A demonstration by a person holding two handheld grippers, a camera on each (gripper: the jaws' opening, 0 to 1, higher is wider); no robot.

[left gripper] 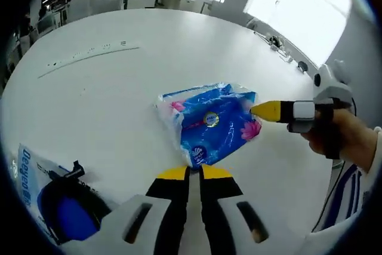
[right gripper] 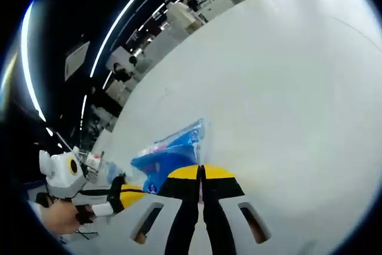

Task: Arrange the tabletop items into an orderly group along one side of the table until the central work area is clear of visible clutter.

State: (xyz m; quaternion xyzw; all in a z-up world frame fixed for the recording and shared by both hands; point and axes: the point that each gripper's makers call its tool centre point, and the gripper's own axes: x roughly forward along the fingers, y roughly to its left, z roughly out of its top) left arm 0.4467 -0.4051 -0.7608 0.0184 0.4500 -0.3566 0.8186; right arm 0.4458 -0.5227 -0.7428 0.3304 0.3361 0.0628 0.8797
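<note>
While the left gripper (left gripper: pixel 195 173) hovers low over the white table (left gripper: pixel 119 82), its two yellow-tipped jaws stand pressed together with nothing between them, just short of the near edge of a blue tissue pack (left gripper: pixel 210 123). The pack, a crinkled plastic wrapper printed with pink flowers and a round central logo, lies flat near the middle of the tabletop. From the right side of the left gripper view, the right gripper (left gripper: pixel 262 110) reaches in sideways, held by a hand (left gripper: pixel 343 138); its yellow tip touches the pack's right edge, and from this angle whether its jaws are parted cannot be told. At lower left of that view, a blue and black object (left gripper: pixel 65 210) rests partly on a white packet with blue lettering (left gripper: pixel 24 177), well apart from the tissue pack. A long thin strip (left gripper: pixel 89 57) lies on the far part of the table.

In the right gripper view, the right gripper (right gripper: pixel 201 172) shows its own jaws closed tip to tip, empty, with the tissue pack (right gripper: pixel 170 153) just ahead and to the left of them on the table (right gripper: pixel 286 88). The left gripper (right gripper: pixel 128 196) enters from the lower left, its yellow tip close beside the pack, held in a hand (right gripper: pixel 59 216).
</note>
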